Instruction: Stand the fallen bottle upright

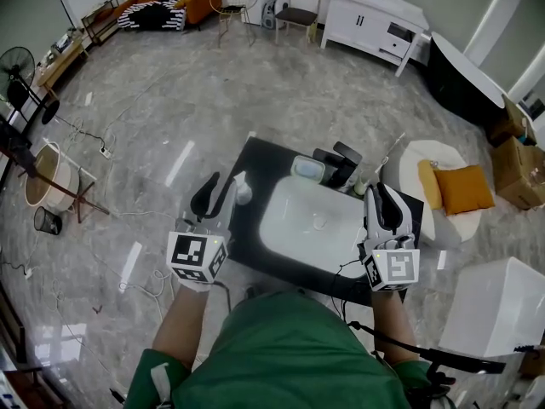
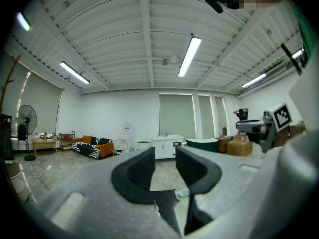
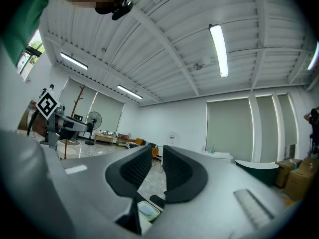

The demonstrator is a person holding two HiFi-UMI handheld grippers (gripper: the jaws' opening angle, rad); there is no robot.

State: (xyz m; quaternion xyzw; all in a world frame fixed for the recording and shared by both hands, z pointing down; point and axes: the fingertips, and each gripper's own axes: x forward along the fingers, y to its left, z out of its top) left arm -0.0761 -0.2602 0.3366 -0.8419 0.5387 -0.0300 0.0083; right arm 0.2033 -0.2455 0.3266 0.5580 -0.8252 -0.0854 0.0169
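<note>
We are finding the bottle (image 1: 243,189) at the left edge of the black counter (image 1: 258,162), just beside the left gripper (image 1: 220,187) and not between its jaws. We cannot tell whether it is lying or standing, so we are judging the righting not yet done. The left gripper and the right gripper (image 1: 381,196) are each holding their jaws slightly apart, gripping nothing. The white basin (image 1: 289,228) is looking empty, and the small dish (image 1: 307,169) behind it is holding something pale.

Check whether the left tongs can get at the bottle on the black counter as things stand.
Probably yes. The bottle sits at the left edge of the counter, right beside the left tongs, with nothing between them. The jaws stand apart and empty, though the gap may be narrow for it.
</note>
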